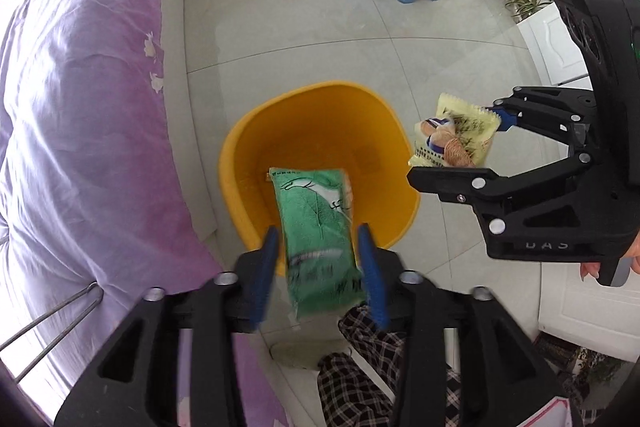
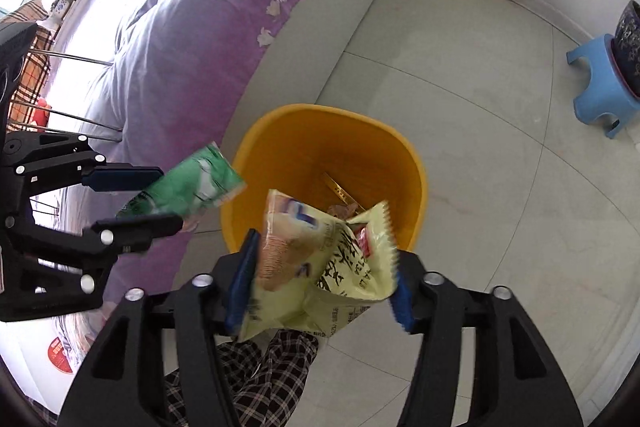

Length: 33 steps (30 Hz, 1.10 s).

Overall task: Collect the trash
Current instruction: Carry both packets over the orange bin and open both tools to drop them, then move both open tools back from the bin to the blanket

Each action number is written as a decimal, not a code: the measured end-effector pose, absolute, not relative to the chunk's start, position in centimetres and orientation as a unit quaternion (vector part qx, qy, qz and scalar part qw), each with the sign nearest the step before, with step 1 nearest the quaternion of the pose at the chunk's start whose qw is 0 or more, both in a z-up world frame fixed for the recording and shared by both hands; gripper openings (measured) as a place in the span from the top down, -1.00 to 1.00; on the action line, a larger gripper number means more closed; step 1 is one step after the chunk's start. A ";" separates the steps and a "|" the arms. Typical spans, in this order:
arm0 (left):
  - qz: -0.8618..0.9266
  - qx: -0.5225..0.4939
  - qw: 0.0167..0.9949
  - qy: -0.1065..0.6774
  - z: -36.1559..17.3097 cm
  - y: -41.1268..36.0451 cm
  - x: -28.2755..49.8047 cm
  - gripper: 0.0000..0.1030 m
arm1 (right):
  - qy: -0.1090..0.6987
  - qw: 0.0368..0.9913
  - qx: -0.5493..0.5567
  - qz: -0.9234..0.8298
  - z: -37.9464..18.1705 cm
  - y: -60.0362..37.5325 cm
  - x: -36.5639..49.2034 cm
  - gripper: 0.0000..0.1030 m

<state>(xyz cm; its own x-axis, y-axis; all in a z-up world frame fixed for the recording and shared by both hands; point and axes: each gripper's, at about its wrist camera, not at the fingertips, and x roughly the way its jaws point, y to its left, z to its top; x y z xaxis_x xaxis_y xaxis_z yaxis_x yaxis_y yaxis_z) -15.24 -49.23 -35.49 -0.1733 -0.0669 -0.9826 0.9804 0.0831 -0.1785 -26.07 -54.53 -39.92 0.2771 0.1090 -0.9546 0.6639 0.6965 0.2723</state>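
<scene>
Above the round, smooth yellow plastic bin (image 1: 320, 155), the left gripper (image 1: 320, 263) has its jaws spread around a flat green packet (image 1: 320, 235); whether they touch it is unclear. Just right of the bin's rim, the right gripper (image 2: 320, 271) has its jaws open wider than a crinkled pale-yellow snack wrapper (image 2: 320, 259) between them.

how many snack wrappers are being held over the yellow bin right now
2. A green packet sits between the left hand-held gripper fingers, and a pale yellow wrapper between the right hand-held gripper fingers. More trash lies inside the yellow bin, partly hidden.

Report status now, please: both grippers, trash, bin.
Left gripper open around green packet. Right gripper open around yellow snack wrapper. Both over orange bin. Nothing blocks.
</scene>
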 end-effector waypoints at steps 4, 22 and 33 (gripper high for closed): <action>-0.527 0.414 0.493 0.555 -35.7 -49.2 -15.3 -0.23 | 0.568 0.723 0.338 -0.199 -40.3 -54.9 -26.5 -0.27; -0.518 0.410 0.507 0.554 -35.0 -47.7 -14.2 -0.33 | 0.561 0.727 0.338 -0.205 -39.0 -54.9 -26.5 -0.58; -0.521 0.395 0.529 0.542 -31.1 -46.3 -13.7 -0.38 | 0.564 0.732 0.323 -0.205 -35.5 -52.9 -26.4 -0.58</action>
<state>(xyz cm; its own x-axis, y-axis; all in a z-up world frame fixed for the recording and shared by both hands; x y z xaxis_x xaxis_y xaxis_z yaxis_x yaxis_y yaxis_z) -13.65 -46.31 -31.11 -0.1286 -0.1235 -0.9840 0.9783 0.1465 -0.1462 -26.38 -52.91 -35.54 0.2785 0.0638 -0.9583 0.6648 0.7073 0.2403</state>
